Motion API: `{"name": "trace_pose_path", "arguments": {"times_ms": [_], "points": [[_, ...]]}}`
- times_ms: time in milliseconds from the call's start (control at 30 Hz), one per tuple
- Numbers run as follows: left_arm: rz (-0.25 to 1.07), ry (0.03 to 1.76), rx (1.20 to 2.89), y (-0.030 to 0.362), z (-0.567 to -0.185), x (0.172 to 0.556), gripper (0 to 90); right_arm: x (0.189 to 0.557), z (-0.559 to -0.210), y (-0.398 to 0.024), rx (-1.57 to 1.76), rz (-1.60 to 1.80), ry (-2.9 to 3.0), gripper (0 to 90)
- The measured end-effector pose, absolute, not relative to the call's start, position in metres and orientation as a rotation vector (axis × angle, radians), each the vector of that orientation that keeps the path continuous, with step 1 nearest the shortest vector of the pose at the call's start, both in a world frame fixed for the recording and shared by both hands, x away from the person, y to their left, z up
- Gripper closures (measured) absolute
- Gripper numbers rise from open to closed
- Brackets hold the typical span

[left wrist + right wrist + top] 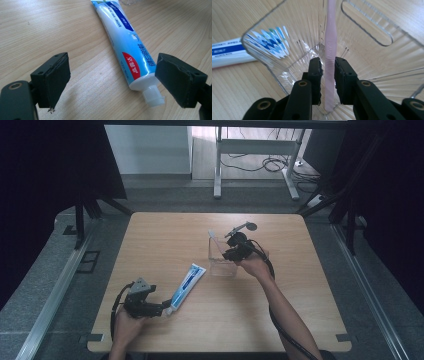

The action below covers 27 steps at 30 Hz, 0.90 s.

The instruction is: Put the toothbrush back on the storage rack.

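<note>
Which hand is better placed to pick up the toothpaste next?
Left. The left gripper stands open astride the toothpaste cap end, while the right gripper is inside the clear holder around the toothbrush.

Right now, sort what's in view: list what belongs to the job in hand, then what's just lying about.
In the job:
- pink toothbrush, between the right gripper pads
- clear holder, toothbrush standing inside
- toothpaste tube, between the open left gripper pads, untouched

Lying about:
- desk legs and floor cables beyond the table
</note>
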<state>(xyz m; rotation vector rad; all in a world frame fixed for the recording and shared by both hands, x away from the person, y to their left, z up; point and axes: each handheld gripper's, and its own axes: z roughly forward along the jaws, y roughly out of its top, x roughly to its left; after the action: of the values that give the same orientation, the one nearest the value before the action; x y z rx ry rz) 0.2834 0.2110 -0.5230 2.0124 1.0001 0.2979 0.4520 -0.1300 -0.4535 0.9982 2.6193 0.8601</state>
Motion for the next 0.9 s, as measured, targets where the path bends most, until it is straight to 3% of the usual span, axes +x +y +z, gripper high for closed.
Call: {"name": "trace_pose_path", "arguments": {"times_ms": [500, 900], "points": [[0.303, 0.999, 2.004, 0.208, -0.520, 0.282, 13.2, 0.436, -0.434, -0.135, 0.936, 0.960, 2.555, 55.1], [0.291, 1.001, 1.988, 0.208, -0.519, 0.282, 13.4, 0.419, -0.419, -0.144, 0.884, 1.046, 2.542, 45.3]]}}
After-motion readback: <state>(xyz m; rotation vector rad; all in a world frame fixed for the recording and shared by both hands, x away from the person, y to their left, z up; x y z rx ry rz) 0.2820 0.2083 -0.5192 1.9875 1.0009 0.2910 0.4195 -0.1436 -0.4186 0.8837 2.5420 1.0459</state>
